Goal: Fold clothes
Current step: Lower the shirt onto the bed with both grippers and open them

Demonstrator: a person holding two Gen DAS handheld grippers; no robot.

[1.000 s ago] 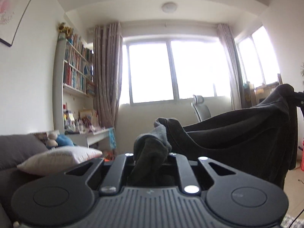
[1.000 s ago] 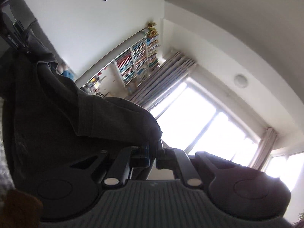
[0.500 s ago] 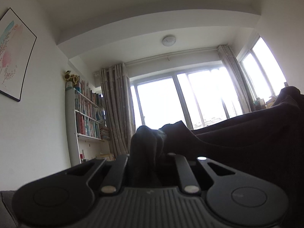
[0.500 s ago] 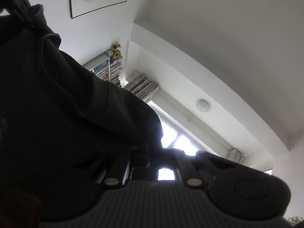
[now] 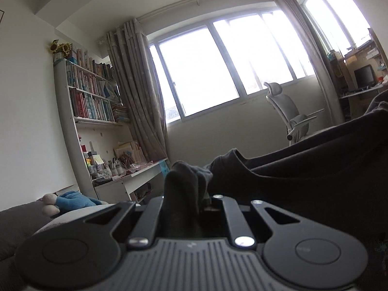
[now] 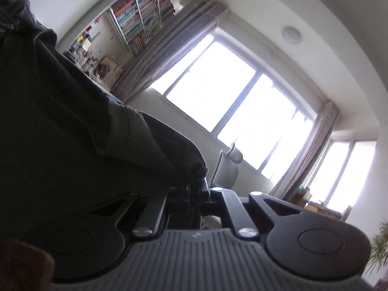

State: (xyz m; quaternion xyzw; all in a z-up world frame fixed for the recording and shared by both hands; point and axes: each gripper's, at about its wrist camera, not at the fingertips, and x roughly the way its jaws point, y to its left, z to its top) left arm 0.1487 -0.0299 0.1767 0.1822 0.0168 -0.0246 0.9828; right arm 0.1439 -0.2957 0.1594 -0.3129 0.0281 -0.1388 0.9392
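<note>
Dark garment (image 5: 303, 169): held up off any surface, stretched between both grippers, well above the grey sofa (image 5: 14, 220) at lower left of the left wrist view.

Left gripper (image 5: 185, 194): clamped on a bunched corner of the garment. The wad of fabric fills the gap between the fingers and sticks out past the tips. From there the cloth runs right and slightly up, leaving the frame at the right edge. Gripper points roughly level at the far wall.

Right gripper (image 6: 197, 189): pinched tight on another edge of the same garment (image 6: 72, 133). A hem fold sits right at the fingertips; the rest of the cloth fills the left half of that view and goes out of frame top left. This camera is rolled hard, so the room looks tilted.

Background, far side: big bright window (image 5: 218, 72), with curtains (image 5: 138, 97) on either side. White bookshelf (image 5: 89, 92) full of books at far left, with sunflowers (image 5: 60, 47) on top. A cluttered desk (image 5: 135, 172) sits under the shelf. White office chair (image 5: 288, 114) stands below the window toward the right, and a second desk with a dark monitor (image 5: 363, 75) is at far right. Blue plush toy (image 5: 72, 200) lies on a pale cushion on the sofa, near left. Round ceiling lamp (image 6: 291, 34) is above the window.

Brown blurred object at the bottom left corner of the right wrist view: can't tell what it is.
</note>
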